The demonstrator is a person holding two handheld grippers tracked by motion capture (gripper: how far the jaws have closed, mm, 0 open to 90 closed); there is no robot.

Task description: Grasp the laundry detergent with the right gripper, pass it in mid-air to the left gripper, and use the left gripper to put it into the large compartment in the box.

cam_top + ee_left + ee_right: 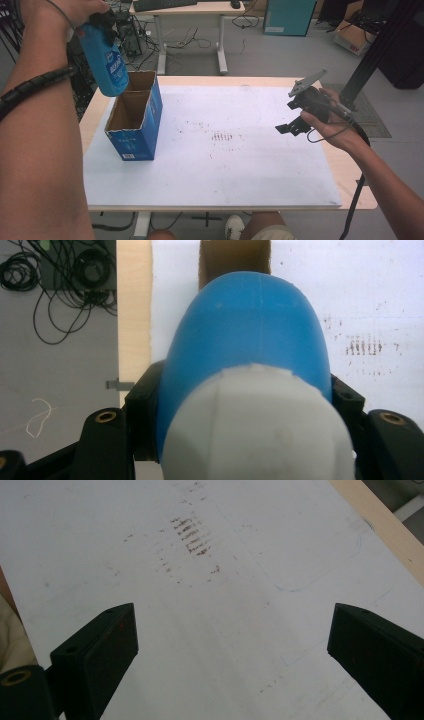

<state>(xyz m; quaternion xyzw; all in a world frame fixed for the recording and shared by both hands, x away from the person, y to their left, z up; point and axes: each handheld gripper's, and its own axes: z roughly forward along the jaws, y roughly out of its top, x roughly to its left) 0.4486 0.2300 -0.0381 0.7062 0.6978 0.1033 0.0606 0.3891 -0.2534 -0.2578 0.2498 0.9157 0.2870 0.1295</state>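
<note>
A blue bottle (109,62) with a white cap (255,425) hangs bottom-down at the table's far left, and my left gripper (101,22) is shut on its upper part. Black jaws press both sides of the bottle (245,335) in the left gripper view. Just below it stands an open blue cardboard box (135,120) with a divider; its brown inside (235,260) shows past the bottle. My right gripper (288,128) hovers over the table's right side, open with nothing between its jaws. Beneath that right gripper (232,630) lies only the white sheet (225,580).
A white sheet (225,165) with brown smudges (222,136) covers most of the wooden table (360,197). Behind the table stand a desk (190,10), floor cables (185,40) and a teal cabinet (287,17). A black post (372,55) rises at the right.
</note>
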